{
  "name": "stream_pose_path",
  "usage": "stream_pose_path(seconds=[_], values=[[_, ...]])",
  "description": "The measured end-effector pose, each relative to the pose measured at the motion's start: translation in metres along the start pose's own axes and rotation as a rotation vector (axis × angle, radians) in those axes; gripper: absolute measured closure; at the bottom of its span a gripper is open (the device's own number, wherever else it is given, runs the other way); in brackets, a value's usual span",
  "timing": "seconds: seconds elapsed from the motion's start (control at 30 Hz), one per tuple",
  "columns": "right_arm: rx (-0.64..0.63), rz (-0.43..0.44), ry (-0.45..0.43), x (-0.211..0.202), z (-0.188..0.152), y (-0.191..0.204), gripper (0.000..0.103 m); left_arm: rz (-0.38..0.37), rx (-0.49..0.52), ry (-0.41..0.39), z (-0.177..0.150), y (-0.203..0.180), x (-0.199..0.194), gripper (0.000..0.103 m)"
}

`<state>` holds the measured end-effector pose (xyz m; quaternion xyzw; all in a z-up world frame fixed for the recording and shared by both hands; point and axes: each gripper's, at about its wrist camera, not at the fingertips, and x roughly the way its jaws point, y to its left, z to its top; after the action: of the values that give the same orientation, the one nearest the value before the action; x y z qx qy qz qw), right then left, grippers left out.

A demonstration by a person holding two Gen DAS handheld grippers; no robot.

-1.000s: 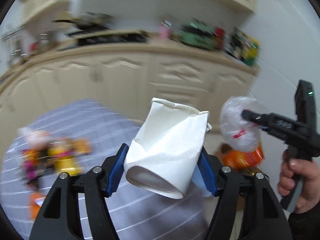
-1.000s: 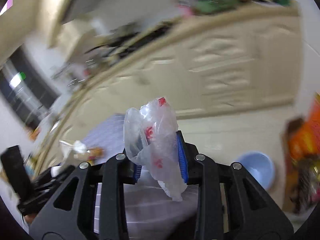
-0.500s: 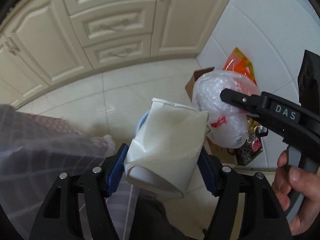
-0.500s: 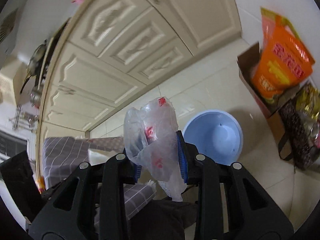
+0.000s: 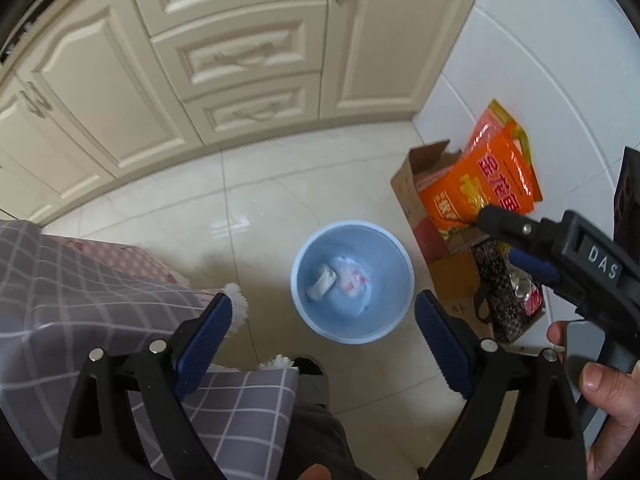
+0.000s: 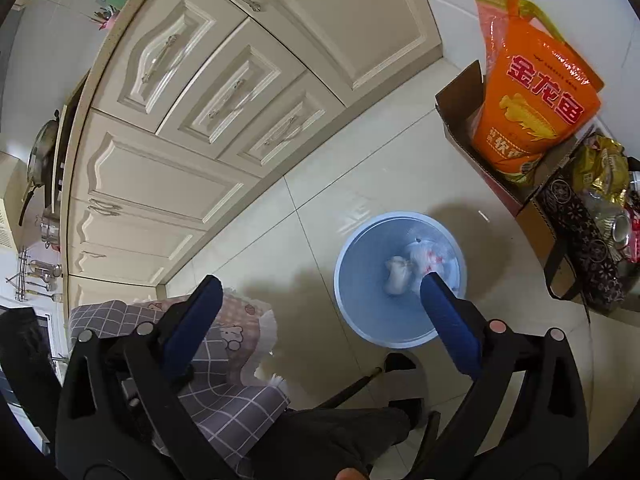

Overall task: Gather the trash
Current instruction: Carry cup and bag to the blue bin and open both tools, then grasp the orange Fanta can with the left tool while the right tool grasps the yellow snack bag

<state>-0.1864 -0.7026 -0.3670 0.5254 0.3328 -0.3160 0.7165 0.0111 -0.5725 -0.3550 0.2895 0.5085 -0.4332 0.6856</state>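
Your left gripper (image 5: pixel 322 320) and right gripper (image 6: pixel 318 300) are both opening wide with nothing between the pads — hanging over the bin (image 5: pixel 394 330). Down on its floor lie the crushed cup (image 5: pixel 322 283) and the thin bag (image 5: pixel 352 276), touching. Both look feather-light and soft: pinch the cup's folded wall, the bag by a bunched fold — it'll likely slip.

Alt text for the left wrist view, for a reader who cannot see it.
Left gripper, fingers opening and empty, above a blue bin on the floor holding a crumpled paper cup and a plastic bag. Right gripper at right; cream cabinets behind.
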Motion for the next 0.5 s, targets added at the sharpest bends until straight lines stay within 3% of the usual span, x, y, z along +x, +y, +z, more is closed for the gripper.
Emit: stream_pose_path(seconds=[0.23,0.5], values=[[-0.072,0.022,-0.058,-0.043,-0.017,0.042,0.006,0.022,-0.005,-0.131,-0.019,0.011,-0.065,0.012],[-0.303,0.096,-0.154,-0.114,-0.056,0.146,0.006,0.030,-0.056,-0.365,-0.066,0.043,-0.180,0.011]])
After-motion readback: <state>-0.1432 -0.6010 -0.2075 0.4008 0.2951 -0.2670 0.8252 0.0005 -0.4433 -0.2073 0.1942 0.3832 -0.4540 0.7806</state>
